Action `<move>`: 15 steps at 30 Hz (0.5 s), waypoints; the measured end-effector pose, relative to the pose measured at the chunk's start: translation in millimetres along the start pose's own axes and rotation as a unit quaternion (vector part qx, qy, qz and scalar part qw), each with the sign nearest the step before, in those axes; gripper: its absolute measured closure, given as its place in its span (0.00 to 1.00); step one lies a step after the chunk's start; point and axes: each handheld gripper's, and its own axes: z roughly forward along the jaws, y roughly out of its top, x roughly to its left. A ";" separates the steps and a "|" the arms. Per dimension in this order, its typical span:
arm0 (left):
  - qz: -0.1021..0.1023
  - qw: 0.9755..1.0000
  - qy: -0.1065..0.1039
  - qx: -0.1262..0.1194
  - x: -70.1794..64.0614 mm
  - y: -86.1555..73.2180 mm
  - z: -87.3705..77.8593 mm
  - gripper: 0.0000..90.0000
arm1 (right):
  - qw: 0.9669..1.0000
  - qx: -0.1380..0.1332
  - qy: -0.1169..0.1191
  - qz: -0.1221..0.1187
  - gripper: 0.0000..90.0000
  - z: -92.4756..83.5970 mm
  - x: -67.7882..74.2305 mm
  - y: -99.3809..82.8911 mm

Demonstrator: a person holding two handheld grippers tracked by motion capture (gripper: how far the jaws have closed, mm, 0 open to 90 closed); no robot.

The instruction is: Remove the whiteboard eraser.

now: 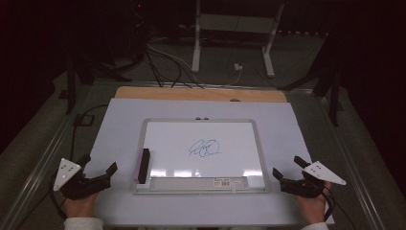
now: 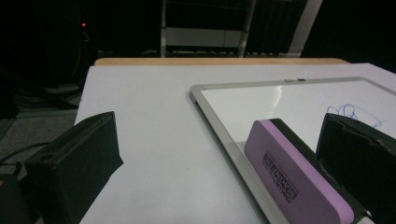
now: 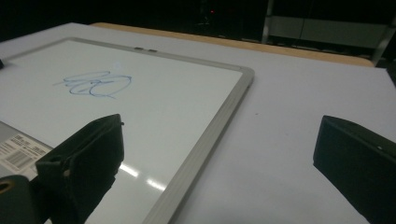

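Observation:
A framed whiteboard (image 1: 261, 143) lies in the middle of the white tabletop (image 1: 119, 120), with a blue scribble (image 1: 205, 148) near its centre. A purple eraser (image 1: 143, 166) with a black felt side rests along the board's left edge. My left gripper (image 1: 99, 164) sits open just left of the board. In the left gripper view the eraser (image 2: 294, 177) lies between the spread jaws, close to the right one, with no pad pressing on it. My right gripper (image 1: 286, 165) is open beside the board's right edge, and in the right gripper view its jaws straddle the board's frame (image 3: 210, 140) with nothing held.
A barcode label strip (image 1: 198, 182) runs along the board's near edge. A wooden board (image 1: 201, 93) shows behind the white surface. Cables (image 1: 163, 62) and a white stand (image 1: 234, 28) occupy the dark floor beyond. Metal rails (image 1: 48, 143) flank the table.

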 end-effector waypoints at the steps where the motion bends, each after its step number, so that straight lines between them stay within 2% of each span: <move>1: 0.000 1.000 0.001 0.003 0.1 -0.3 0.3 0.01 | 1.000 0.000 0.001 -0.001 0.02 0.5 0.5 -0.1; 7: -0.002 1.000 0.004 0.012 0.7 -0.9 0.6 0.01 | 1.000 -0.001 -0.007 0.001 0.02 -0.4 0.4 0.7; 11: -0.002 1.000 -0.002 0.023 0.0 -1.5 2.3 0.01 | 1.000 -0.002 -0.008 0.003 0.02 -0.2 0.5 0.8; 15: -0.004 1.000 -0.011 0.022 -4.0 2.2 2.3 0.01 | 1.000 -0.002 -0.008 0.002 0.02 -0.1 1.8 1.1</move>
